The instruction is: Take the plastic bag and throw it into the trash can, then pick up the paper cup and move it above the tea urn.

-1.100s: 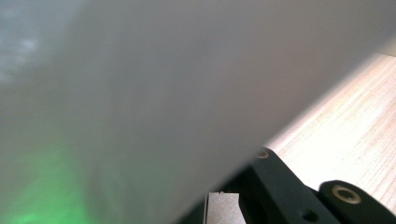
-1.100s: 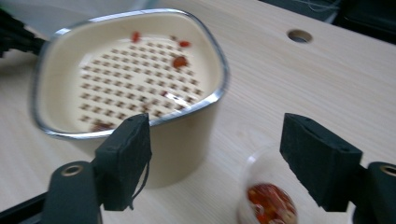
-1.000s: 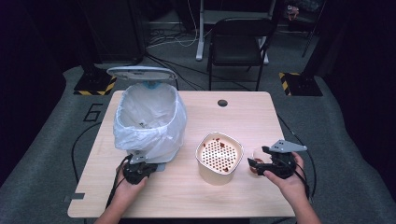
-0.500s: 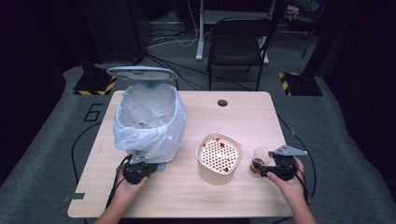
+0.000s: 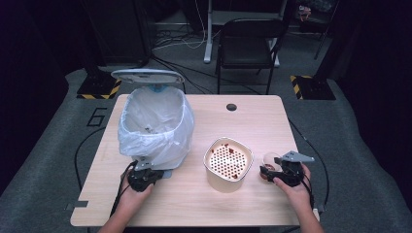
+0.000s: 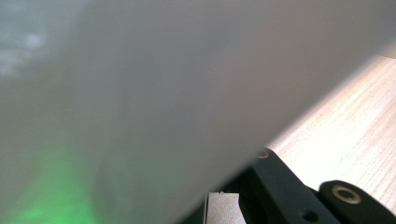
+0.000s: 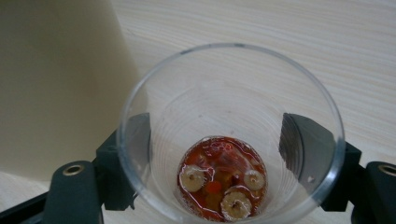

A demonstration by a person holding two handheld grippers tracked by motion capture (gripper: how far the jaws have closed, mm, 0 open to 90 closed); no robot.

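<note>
- You have one table (image 5: pixel 194 204).
- You have one bag-lined bin (image 5: pixel 154 124).
- You have one strainer container (image 5: pixel 228 163).
- You have one clear cup (image 7: pixel 231 130).
- You hold two claws: left claw (image 5: pixel 142 171), right claw (image 5: pixel 267 171).
- One chair (image 5: pixel 245 41) stands behind.

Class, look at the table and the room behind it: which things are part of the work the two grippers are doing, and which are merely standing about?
In use:
clear cup of red leftovers, between the right gripper jaws
strainer tub
lined bin, at the left gripper

Standing about:
chair
floor cables
</note>
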